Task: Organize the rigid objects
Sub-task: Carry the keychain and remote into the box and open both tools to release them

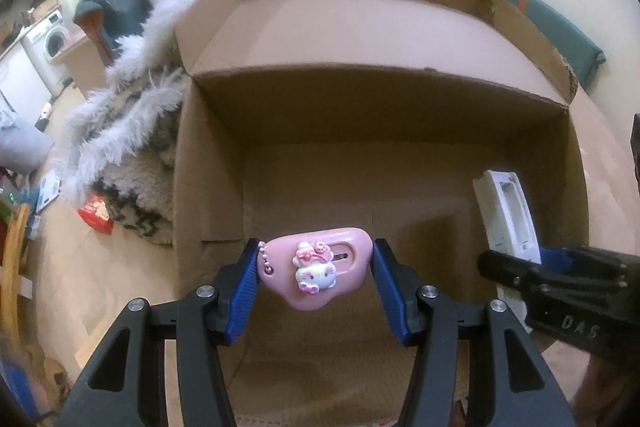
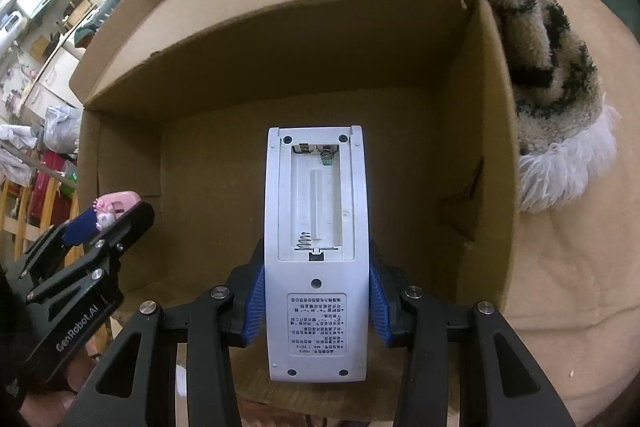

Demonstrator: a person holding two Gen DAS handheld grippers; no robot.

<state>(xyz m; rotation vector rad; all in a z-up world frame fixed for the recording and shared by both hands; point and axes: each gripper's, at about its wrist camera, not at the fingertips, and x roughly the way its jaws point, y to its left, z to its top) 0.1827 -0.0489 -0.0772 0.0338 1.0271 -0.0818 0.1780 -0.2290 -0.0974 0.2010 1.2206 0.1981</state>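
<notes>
A large open cardboard box filled both views, its flaps folded out and what showed of its floor bare. It sat against a shaggy patterned rug with a white fringe, on a beige surface.

Both grippers hung over the box mouth, angled down into it, so the step in hand looked like the drop-off: two rigid things carried to the box and about to be set inside.

The right gripper was partly closed, its blue pads pressed on the long sides of a white remote control, held back-side up with the battery cover missing and the spring exposed. The remote's far end pointed down toward the box floor.

The left gripper, also partly closed, clamped a small pink Hello Kitty utility knife across its width, a bead chain dangling at its left end. It hung just inside the near wall of the box, beside the right gripper.

The next move probably called for lowering each thing close to the floor before letting the jaws spread, and keeping the two apart so they landed side by side rather than stacked. The small knife could likely go toward the left wall, the remote toward the right.
</notes>
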